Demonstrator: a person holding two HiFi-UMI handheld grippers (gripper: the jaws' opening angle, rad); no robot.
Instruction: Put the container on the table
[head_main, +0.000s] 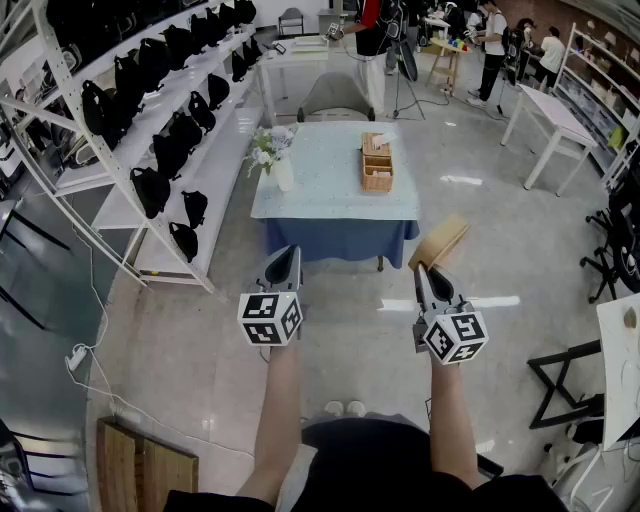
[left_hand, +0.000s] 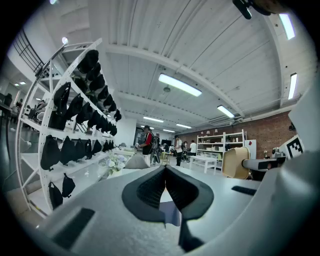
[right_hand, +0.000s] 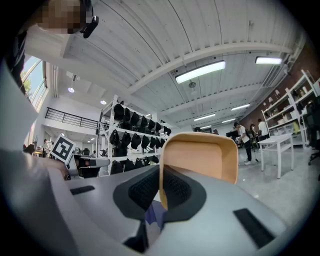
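Note:
A tan, shallow container (head_main: 440, 242) hangs in the air just right of the table's near corner. My right gripper (head_main: 424, 272) is shut on its rim. In the right gripper view the container (right_hand: 200, 157) stands on edge, its wall pinched between the black pads (right_hand: 180, 189). The table (head_main: 320, 195) has a pale blue top and a dark blue skirt and stands ahead of me. My left gripper (head_main: 286, 260) is level in front of the table's near edge, jaws shut with nothing between them. The left gripper view shows its pads (left_hand: 150, 189) meeting and the container (left_hand: 234, 163) off to the right.
On the table stand a woven wooden organizer (head_main: 377, 163) and a vase of flowers (head_main: 274, 155). A white rack of black bags (head_main: 165, 120) runs along the left. A grey chair (head_main: 336, 98) sits behind the table, a white table (head_main: 548, 118) at right, people at the back.

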